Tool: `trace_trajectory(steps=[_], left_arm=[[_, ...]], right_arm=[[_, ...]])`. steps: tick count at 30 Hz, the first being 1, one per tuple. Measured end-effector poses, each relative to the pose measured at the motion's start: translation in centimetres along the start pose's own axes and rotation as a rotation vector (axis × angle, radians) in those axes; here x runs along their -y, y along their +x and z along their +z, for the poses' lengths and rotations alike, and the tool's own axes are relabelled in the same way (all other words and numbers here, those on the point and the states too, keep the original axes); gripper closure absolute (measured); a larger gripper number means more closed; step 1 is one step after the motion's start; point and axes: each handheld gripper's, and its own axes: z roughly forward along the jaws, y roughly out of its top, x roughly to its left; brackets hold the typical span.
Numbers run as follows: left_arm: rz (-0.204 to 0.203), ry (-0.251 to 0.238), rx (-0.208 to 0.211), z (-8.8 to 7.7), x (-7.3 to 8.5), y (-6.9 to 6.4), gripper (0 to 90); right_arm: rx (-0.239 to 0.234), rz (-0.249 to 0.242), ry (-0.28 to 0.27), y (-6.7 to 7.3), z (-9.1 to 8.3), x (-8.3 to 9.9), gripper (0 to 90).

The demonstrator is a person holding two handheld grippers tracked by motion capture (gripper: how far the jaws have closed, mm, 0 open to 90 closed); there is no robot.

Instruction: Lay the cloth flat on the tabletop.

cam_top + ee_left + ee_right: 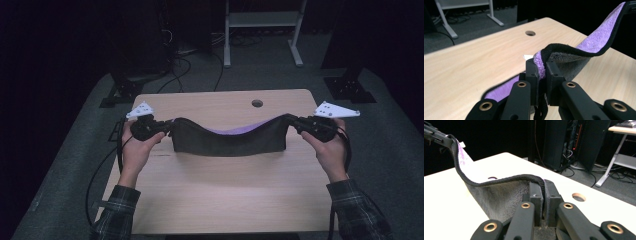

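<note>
Black jaws of the left gripper [541,75] stand nearly closed, pinching one corner of the cloth [574,60] so its purple side faces the far edge. Opposite, the right gripper [544,195] clamps the other corner just as tightly. Stretched between them, the cloth [230,140] hangs in a sagging span just above the table [220,195], its lower edge near or touching the wood. Gripping both top corners probably keeps it spread flat for laying down or folding. Each hand [135,150] holds its gripper level.
</note>
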Motion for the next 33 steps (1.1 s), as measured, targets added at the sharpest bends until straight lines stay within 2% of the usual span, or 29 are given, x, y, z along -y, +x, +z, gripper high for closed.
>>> trace_trajectory(steps=[9, 12, 13, 14, 15, 16, 17, 18, 19, 20, 21, 23, 25, 28, 29, 30, 33], left_arm=[[-0.012, 0.04, 0.022, -1.0, 2.7, -1.3, 82.7], [-0.022, 0.065, 0.039, -1.4, 4.3, -2.1, 82.7], [-0.022, 0.065, 0.039, -1.4, 4.3, -2.1, 82.6], [-0.025, 0.076, 0.046, -1.6, 5.1, -2.6, 82.6], [-0.025, 0.076, 0.046, -1.6, 5.1, -2.6, 82.6], [-0.03, 0.088, 0.05, -1.9, 6.0, -2.9, 82.5], [-0.03, 0.088, 0.05, -1.9, 6.0, -2.9, 82.5], [-0.04, 0.098, 0.058, -2.1, 6.9, -3.2, 82.5], [-0.04, 0.098, 0.058, -2.1, 6.9, -3.2, 82.5], [-0.045, 0.11, 0.062, -2.3, 7.8, -3.5, 82.5], [-0.045, 0.11, 0.062, -2.3, 7.8, -3.5, 82.4], [-0.059, 0.128, 0.073, -2.5, 9.1, -4.0, 82.3], [-0.063, 0.137, 0.078, -2.5, 9.5, -4.1, 82.2], [-0.079, 0.167, 0.089, -3.0, 11.0, -4.7, 82.0], [-0.079, 0.167, 0.089, -3.0, 11.0, -4.7, 82.0], [-0.087, 0.181, 0.094, -3.3, 11.7, -5.0, 81.9], [-0.096, 0.193, 0.097, -3.6, 12.4, -5.4, 81.5]], right_arm=[[-0.026, 0.008, 0.04, 1.2, -1.6, 2.6, 86.2], [-0.038, 0.016, 0.071, 1.9, -2.4, 4.1, 86.2], [-0.038, 0.016, 0.071, 1.9, -2.4, 4.1, 86.2], [-0.047, 0.021, 0.085, 2.2, -2.8, 4.9, 86.2], [-0.047, 0.021, 0.085, 2.2, -2.8, 4.9, 86.2], [-0.054, 0.021, 0.105, 2.7, -3.1, 5.6, 86.1], [-0.054, 0.021, 0.105, 2.7, -3.1, 5.6, 86.1], [-0.064, 0.026, 0.124, 3.1, -3.4, 6.4, 86.2], [-0.064, 0.026, 0.124, 3.1, -3.4, 6.4, 86.2], [-0.072, 0.032, 0.141, 3.4, -3.7, 7.1, 86.2], [-0.074, 0.03, 0.148, 3.6, -3.8, 7.4, 86.2], [-0.083, 0.033, 0.165, 3.9, -4.0, 8.0, 86.1], [-0.08, 0.03, 0.179, 4.0, -4.2, 8.3, 86.1], [-0.086, 0.03, 0.211, 4.4, -4.8, 9.4, 86.1], [-0.086, 0.03, 0.211, 4.4, -4.8, 9.4, 86.1], [-0.096, 0.035, 0.226, 4.7, -5.1, 9.9, 86.1], [-0.107, 0.035, 0.24, 5.1, -5.3, 10.4, 86.1]])
